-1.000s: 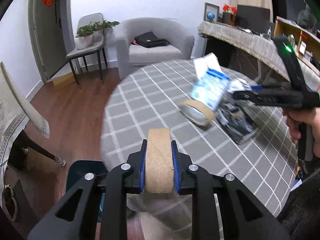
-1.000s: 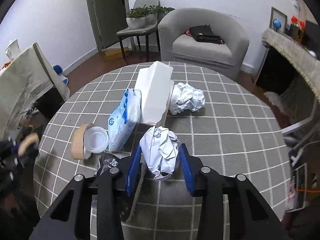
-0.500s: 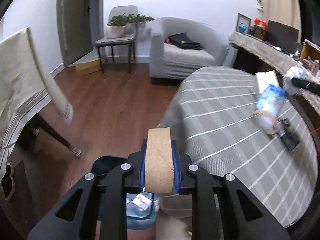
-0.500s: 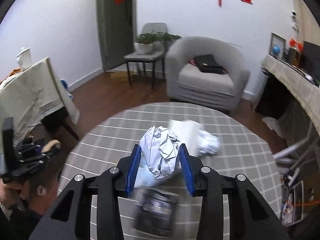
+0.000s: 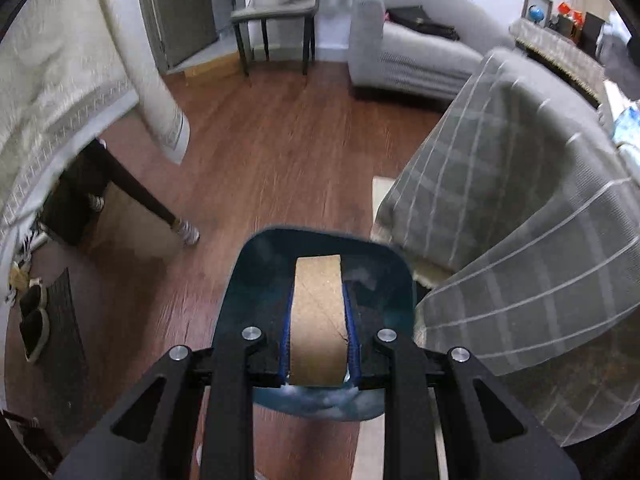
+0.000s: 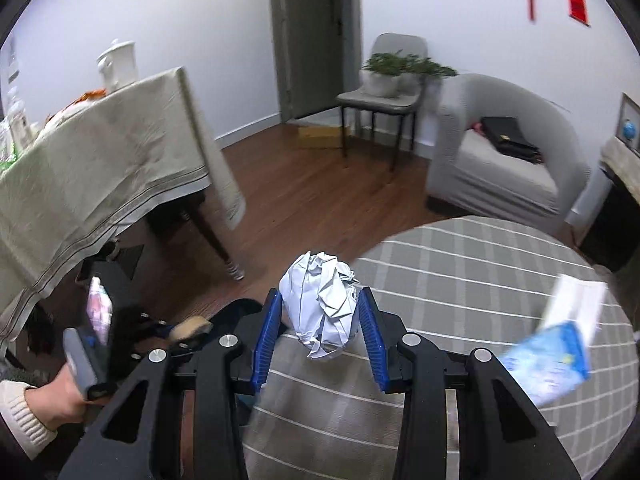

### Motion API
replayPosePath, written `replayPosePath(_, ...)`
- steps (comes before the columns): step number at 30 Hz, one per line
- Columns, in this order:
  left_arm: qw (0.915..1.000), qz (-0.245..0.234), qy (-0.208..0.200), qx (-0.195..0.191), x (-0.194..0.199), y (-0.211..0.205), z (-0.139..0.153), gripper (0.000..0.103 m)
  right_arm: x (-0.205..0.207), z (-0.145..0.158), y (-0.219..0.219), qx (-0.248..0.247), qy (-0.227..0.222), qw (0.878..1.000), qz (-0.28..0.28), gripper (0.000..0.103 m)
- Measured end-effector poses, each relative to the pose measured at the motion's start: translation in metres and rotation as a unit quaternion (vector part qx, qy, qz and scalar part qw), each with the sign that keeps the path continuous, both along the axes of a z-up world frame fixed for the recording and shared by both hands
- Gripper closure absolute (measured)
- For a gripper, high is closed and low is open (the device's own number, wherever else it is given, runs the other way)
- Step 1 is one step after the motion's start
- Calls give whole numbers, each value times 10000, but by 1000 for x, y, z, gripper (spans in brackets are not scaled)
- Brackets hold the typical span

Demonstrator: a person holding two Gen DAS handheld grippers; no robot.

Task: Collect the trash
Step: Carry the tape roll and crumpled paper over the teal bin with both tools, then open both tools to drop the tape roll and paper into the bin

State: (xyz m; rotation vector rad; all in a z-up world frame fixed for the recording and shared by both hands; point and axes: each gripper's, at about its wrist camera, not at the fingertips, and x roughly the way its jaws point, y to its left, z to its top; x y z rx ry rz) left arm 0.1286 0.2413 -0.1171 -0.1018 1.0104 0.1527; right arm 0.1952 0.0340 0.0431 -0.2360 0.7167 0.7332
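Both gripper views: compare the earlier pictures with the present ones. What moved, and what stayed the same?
The left gripper carried its cardboard roll off the table to above the dark bin. The right gripper lifted the crumpled paper and swung toward the table edge. Both grips stayed shut; nothing was released.

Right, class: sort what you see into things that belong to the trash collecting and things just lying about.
Belongs to the job:
- cardboard tape roll gripped in the left claw
- crumpled paper ball gripped in the right claw
- dark bin under the roll
- blue packet on the checked table

Just lying about:
- armchair
- black bag
- potted plant
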Motion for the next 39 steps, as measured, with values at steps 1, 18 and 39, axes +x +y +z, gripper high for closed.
replayPosePath(1,10000,30,75,-46,0,4,-5,79,-1,-2,6,-13,28,10000,43,63)
replayPosePath(18,9907,137,1205,-610,-6,34,-78,79,-22,-70,128,-435,880,9934,586,63)
replayPosePath(39,9913,167,1083,-730,-32,58,-74,52,-11,-139,161,-963,1551,9818,519,63)
